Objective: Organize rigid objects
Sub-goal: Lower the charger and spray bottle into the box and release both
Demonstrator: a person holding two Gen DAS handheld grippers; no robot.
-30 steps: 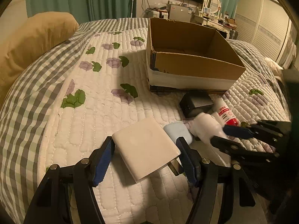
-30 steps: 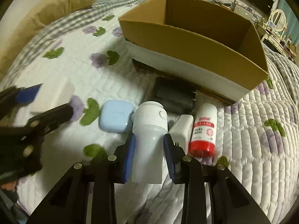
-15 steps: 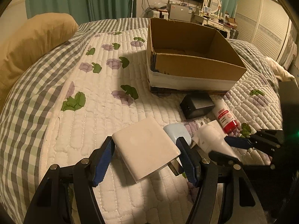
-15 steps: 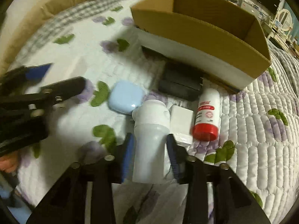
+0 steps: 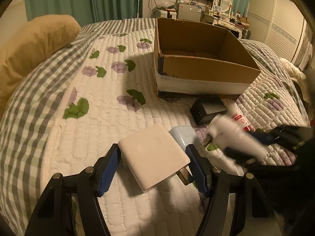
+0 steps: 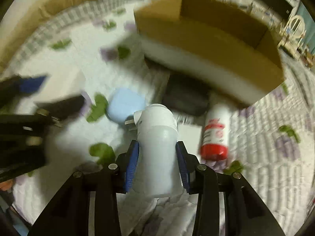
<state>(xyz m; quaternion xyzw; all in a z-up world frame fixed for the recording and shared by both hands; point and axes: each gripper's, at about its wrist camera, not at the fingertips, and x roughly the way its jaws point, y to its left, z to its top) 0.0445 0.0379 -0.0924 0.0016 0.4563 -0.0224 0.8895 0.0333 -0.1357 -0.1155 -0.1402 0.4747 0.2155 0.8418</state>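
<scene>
Currently, the left tool (image 5: 152, 164) is clamped on a flat white charger (image 5: 153, 155), gripped by its edges just above the bed (image 5: 110, 106). The right tool (image 6: 157, 163) grips a white plug-in device (image 6: 157, 137), pads against both sides. Ahead lie a blue case (image 6: 123, 104), a black adapter (image 6: 185, 96) and a red-capped bottle (image 6: 215, 131), near the open cardboard box (image 5: 204, 68).
</scene>
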